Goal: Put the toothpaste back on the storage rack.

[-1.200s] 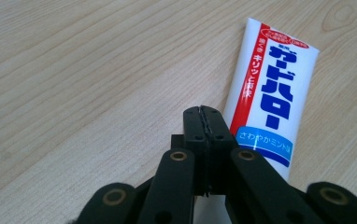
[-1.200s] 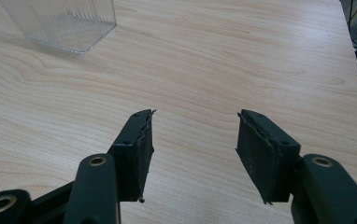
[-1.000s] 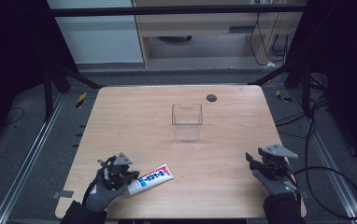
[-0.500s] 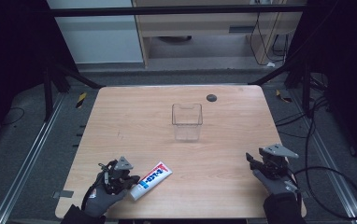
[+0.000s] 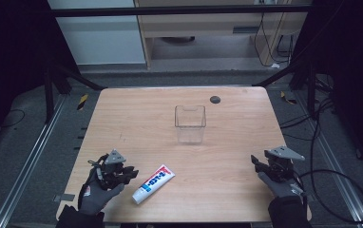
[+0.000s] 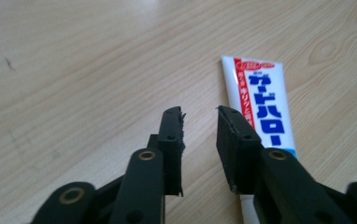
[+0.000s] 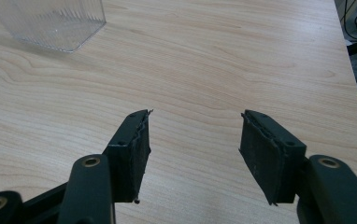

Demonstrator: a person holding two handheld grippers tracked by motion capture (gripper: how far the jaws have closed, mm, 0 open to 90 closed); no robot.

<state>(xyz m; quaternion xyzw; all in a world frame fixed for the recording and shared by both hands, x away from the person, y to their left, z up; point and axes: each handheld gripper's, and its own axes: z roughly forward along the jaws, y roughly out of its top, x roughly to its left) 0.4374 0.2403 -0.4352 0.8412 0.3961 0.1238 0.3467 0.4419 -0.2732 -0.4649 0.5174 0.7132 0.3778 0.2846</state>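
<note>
The wooden table (image 5: 137, 123) carries everything, and most of its top lies bare, which leaves both hands free room along the near edge. Near the middle, a little toward the far edge, stands a clear plastic container (image 5: 190, 123), open at the top and upright; it looks set there as a likely place for something to go into, within reach of either hand. The toothpaste tube (image 5: 153, 183) lies flat close to the near edge, toward the near left corner, slanted so that its cap points at that edge and its flat crimped end at the container. A small dark disc (image 5: 214, 99) sits by the far edge, well apart from the rest.

The left gripper (image 5: 131, 174) rests just beside the tube; in the left gripper view its jaws stand a narrow gap apart with nothing between them, the tube (image 6: 260, 107) lying alongside one jaw rather than inside. The right gripper (image 5: 257, 163) waits near the near right corner, its jaws spread wide over bare wood, holding nothing, probably idle while the left one works.
</note>
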